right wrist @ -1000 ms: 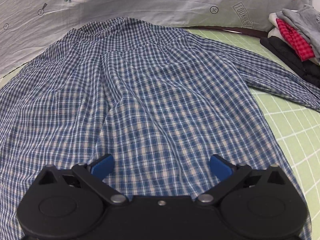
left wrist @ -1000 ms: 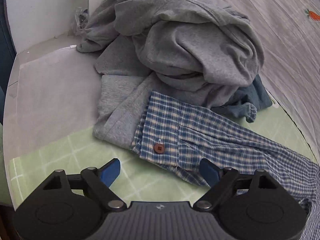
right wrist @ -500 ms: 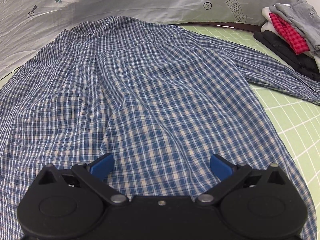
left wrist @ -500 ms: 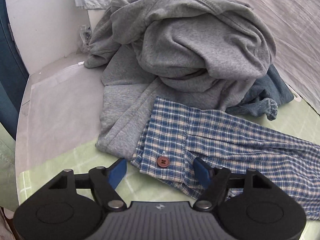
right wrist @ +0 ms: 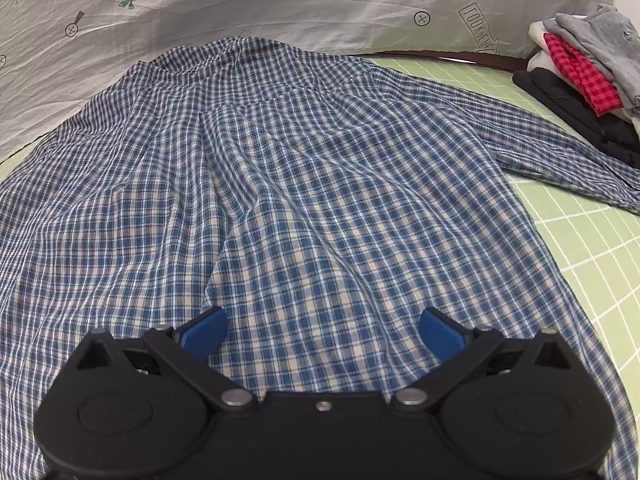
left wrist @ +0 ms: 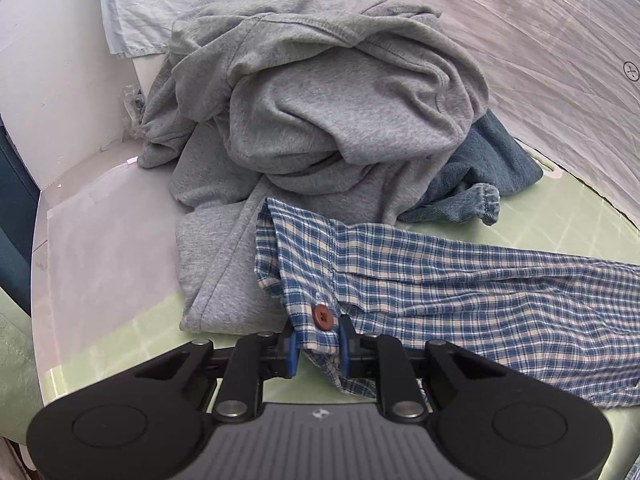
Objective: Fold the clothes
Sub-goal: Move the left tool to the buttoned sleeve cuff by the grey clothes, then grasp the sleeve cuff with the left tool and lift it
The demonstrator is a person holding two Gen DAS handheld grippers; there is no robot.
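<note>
- The left gripper [left wrist: 319, 350] moved forward over the green mat [left wrist: 560, 236] to the cuff [left wrist: 304, 280] of the plaid shirt [left wrist: 480, 292]; 1 second earlier it sat short of the cuff, toward the mat's near edge.
- Its blue fingers [left wrist: 291, 354] went from wide apart to pinched on the cuff's near edge, just below the brown button [left wrist: 322, 317].
- The cuff, which lay flat, was bunched and lifted between the fingers.
- In the left wrist view the grey sweatshirt pile [left wrist: 320, 112] loomed larger and nearer.
- In the right wrist view the folded stack [right wrist: 588, 80] at the mat's far right edge drifted slightly.
</note>
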